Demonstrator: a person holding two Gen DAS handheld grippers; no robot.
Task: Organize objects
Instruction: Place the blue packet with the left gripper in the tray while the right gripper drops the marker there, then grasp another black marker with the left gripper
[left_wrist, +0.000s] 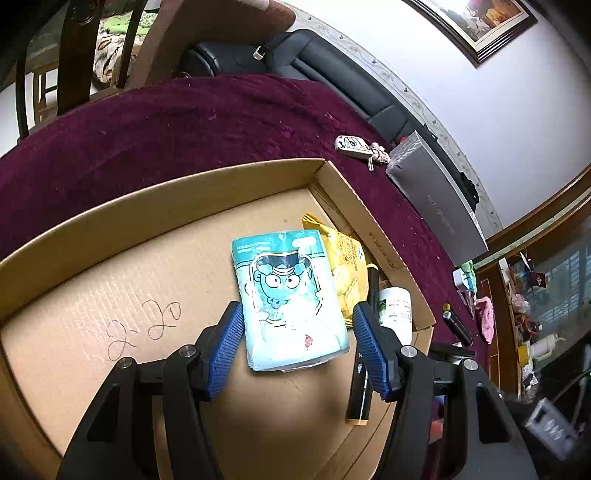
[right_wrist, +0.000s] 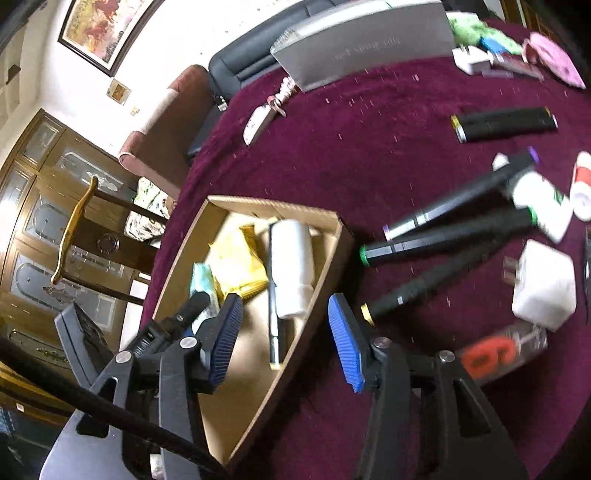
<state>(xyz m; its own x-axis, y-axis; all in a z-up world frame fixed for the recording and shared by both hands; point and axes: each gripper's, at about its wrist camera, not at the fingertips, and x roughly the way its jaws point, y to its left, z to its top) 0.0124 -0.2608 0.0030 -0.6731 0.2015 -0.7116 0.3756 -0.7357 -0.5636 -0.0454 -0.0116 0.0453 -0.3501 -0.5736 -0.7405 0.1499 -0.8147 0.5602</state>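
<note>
Two tools: both standing apart, gripping nothing.
Left tool (left_wrist: 297, 345): straddling tissue pack (left_wrist: 290, 295), pads not pressing.
Right tool (right_wrist: 284, 338): hovering over box wall (right_wrist: 314, 295).
Box contents: tissue pack, yellow packet (right_wrist: 238, 264), white bottle (right_wrist: 291, 264).
Table (right_wrist: 369, 166): markers (right_wrist: 450, 238) lying right.

In the box (right_wrist: 325, 258): one tissue pack (left_wrist: 290, 295), one yellow packet (right_wrist: 238, 266), one white bottle (right_wrist: 293, 266) and one black pen (right_wrist: 275, 325). Right of the box on the cloth (right_wrist: 332, 155): four black markers, the farthest (right_wrist: 504, 123) lying apart from the other three, one white charger (right_wrist: 545, 282) and one clear case (right_wrist: 498, 352). Beyond the box: one key fob (right_wrist: 258, 120) and one grey carton (right_wrist: 365, 48).
</note>
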